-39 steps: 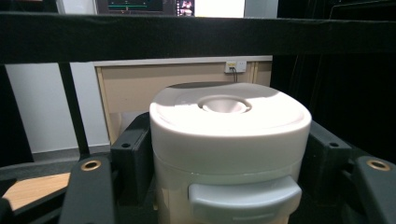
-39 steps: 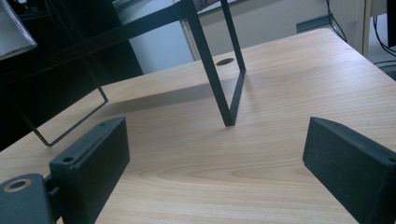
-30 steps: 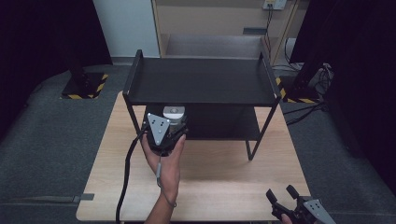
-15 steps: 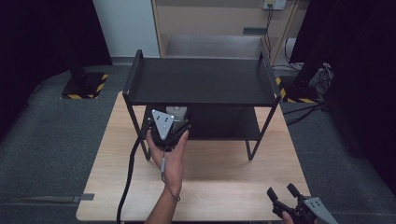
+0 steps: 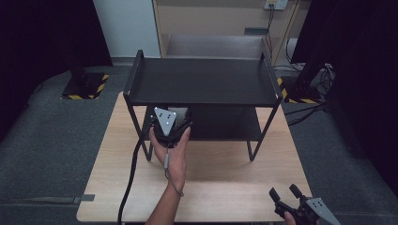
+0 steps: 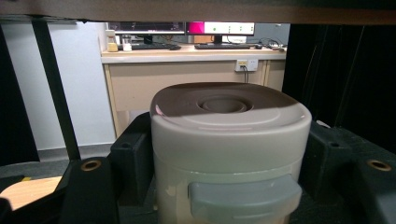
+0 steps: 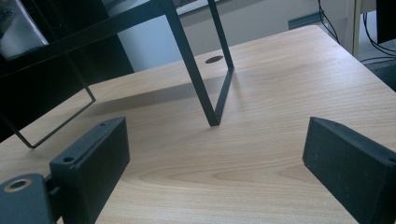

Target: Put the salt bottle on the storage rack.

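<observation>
Here, my left gripper [image 5: 174, 123] has its two black fingers [image 6: 133, 161] clamped against either side of a cream-coloured lidded canister [image 6: 229, 149], pressing on its walls just below the lid. In the left gripper view the canister stands upright between them, its round lid [image 6: 229, 109] with a sunken centre facing up and a grey tab [image 6: 245, 198] on its front wall. From the high view, I see the canister [image 5: 179, 114] at the left front edge of the black two-tier shelf rack [image 5: 202, 82], tucked under the top shelf and level with the lower one; whether it rests on that lower shelf or hangs just above it, I cannot tell. The person's left hand [image 5: 171, 152] wraps the gripper body from behind, with its grey three-cornered plate on top and its black cable [image 5: 129, 183] trailing down across the wooden desk [image 5: 220, 183].

My right gripper [image 5: 285, 198] sits at the desk's near right corner, well apart from the rack. In the right gripper view its fingers [image 7: 93, 158] stand wide apart with nothing between them, only bare desk [image 7: 224, 154] below, and one thin black leg of the rack [image 7: 205, 88] beyond. Past the rack, a pale counter with monitors [image 6: 187, 30] lines the far wall.
</observation>
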